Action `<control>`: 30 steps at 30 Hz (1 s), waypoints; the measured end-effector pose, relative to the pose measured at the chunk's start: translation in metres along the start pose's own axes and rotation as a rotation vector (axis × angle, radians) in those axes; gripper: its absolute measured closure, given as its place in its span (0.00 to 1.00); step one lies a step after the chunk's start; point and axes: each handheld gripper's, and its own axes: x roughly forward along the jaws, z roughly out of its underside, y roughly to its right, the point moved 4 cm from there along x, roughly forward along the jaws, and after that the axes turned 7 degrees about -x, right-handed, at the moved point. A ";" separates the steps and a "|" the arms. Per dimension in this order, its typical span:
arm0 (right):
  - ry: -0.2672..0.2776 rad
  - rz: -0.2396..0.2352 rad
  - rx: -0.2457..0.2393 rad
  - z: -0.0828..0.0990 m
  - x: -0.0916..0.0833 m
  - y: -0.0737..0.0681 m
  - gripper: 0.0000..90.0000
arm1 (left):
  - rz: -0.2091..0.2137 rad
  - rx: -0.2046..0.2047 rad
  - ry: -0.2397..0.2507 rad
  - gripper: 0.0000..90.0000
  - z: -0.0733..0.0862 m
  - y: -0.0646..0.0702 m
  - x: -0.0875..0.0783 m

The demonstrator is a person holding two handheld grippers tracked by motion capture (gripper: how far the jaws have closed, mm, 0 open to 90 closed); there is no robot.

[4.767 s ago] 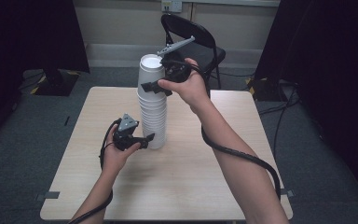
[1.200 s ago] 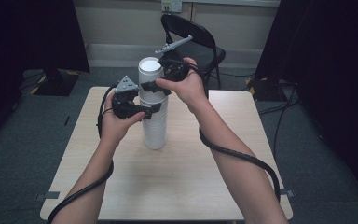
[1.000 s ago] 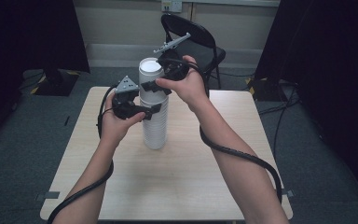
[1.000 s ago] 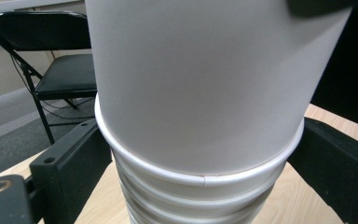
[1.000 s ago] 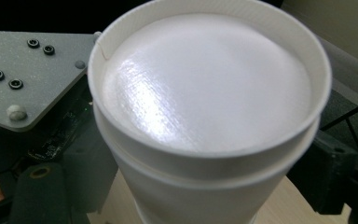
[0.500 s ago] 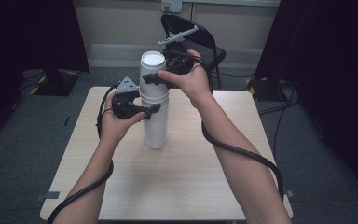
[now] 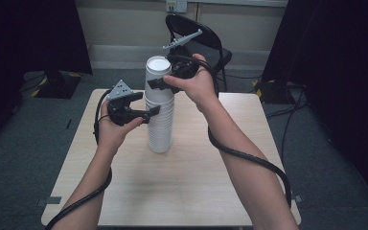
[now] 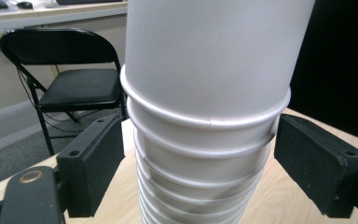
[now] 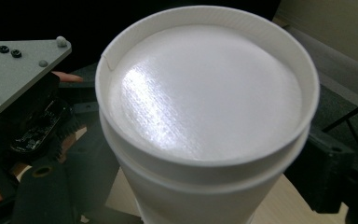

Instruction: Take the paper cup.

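Two grippers are held against one tall stack of white foam cups (image 7: 160,112), which stands upside down near the middle of the wooden table (image 7: 182,182). The left gripper (image 7: 149,113) is brought in level from the left at about mid-height of the stack. Its jaws have just been closing, and in the left gripper view the stack (image 8: 205,116) is seen between the two black pads (image 8: 93,163), with a narrow gap left on each side, so nothing is pressed there. The right gripper (image 7: 157,82) is held higher, at the topmost cup (image 7: 158,76), which is lifted slightly above the rest. In the right gripper view that cup (image 9: 205,116) is seen base up, with the jaws set around it just below the base; the pads are hidden by the cup's edge, so it cannot be told whether they press on it. A black folding chair (image 7: 206,40) is seen behind the table.
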 end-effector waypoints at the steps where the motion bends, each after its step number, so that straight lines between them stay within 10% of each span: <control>1: 0.003 -0.001 0.005 0.000 0.001 -0.001 0.22 | 0.002 0.019 -0.010 0.19 0.000 0.000 0.000; 23: -0.017 0.025 0.017 0.002 0.001 0.000 0.23 | -0.012 0.072 -0.118 0.17 0.004 0.004 0.015; 30: -0.015 0.039 0.016 -0.001 -0.006 0.004 0.22 | 0.017 0.057 -0.056 0.33 0.005 0.002 0.009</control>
